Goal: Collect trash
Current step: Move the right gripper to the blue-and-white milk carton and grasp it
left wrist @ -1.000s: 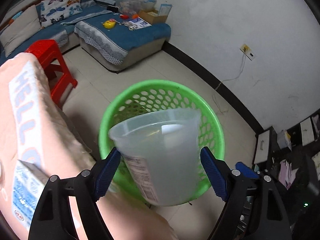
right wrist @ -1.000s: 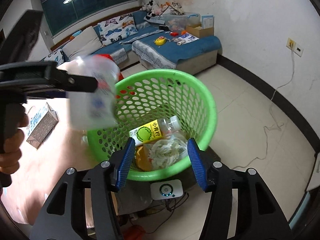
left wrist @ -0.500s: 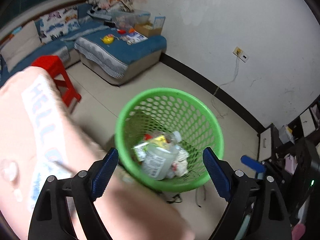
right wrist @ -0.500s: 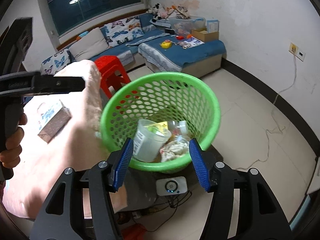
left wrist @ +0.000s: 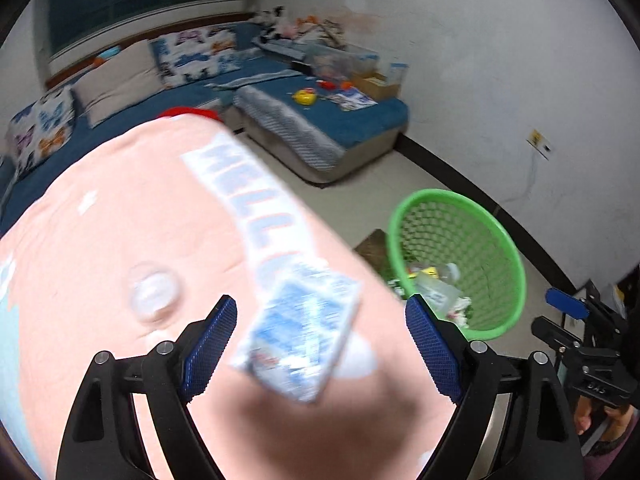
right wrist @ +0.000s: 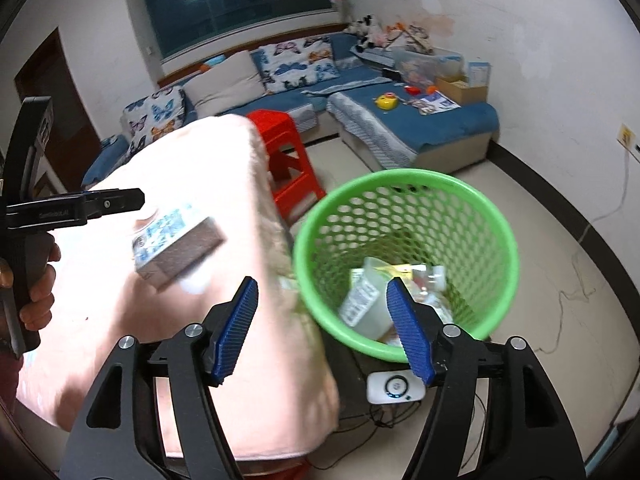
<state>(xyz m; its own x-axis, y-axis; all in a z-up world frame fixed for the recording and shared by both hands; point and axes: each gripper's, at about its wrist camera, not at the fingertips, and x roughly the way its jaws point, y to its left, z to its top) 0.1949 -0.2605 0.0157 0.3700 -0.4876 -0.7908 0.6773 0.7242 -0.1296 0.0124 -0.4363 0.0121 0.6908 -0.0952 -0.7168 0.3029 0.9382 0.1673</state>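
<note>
Now the carton (left wrist: 298,340) lies between the spread left fingers (left wrist: 216,340), empty; probably light and crushable, best pinched across its flat sides

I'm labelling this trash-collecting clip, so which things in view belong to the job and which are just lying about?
Belongs to the job:
- green basket, already holding a clear cup
- blue-and-white carton on the pink cloth
- left tongs, open

Just lying about:
- red stool
- sofa
- white device on the floor
</note>
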